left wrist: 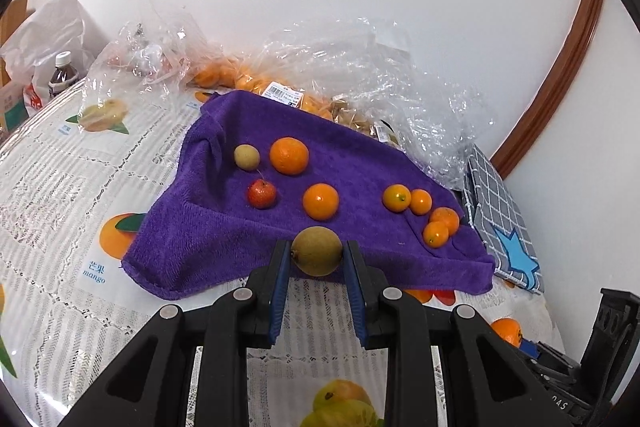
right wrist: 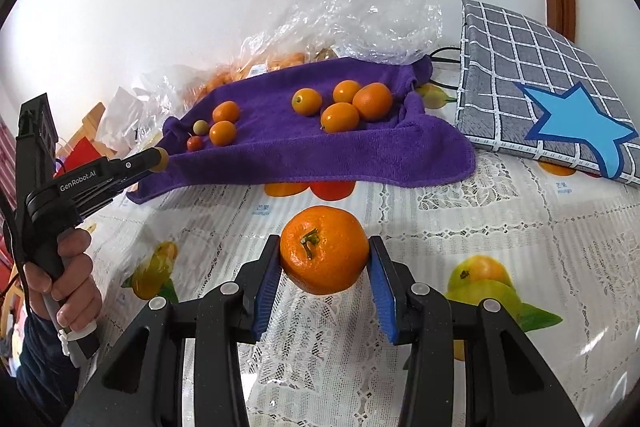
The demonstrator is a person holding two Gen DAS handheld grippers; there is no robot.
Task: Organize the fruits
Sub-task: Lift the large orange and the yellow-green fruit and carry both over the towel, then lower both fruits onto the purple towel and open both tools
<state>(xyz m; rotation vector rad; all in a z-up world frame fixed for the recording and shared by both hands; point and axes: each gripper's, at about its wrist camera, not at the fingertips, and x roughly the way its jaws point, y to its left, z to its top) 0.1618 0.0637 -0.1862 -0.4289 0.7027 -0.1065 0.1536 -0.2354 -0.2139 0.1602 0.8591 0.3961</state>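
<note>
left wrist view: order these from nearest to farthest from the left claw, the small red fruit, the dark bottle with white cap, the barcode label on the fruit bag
1. small red fruit, on the purple towel, just left of centre.
2. barcode label, behind the towel's far edge, on the bagged fruit.
3. dark bottle, far left, by the white bags.

The left claw itself holds a brownish-green fruit.

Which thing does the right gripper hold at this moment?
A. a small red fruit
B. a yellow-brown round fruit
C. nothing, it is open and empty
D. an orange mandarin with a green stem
D: in the right wrist view, the right gripper is closed on the orange mandarin, whose green stem faces the camera, above the tablecloth.
</note>
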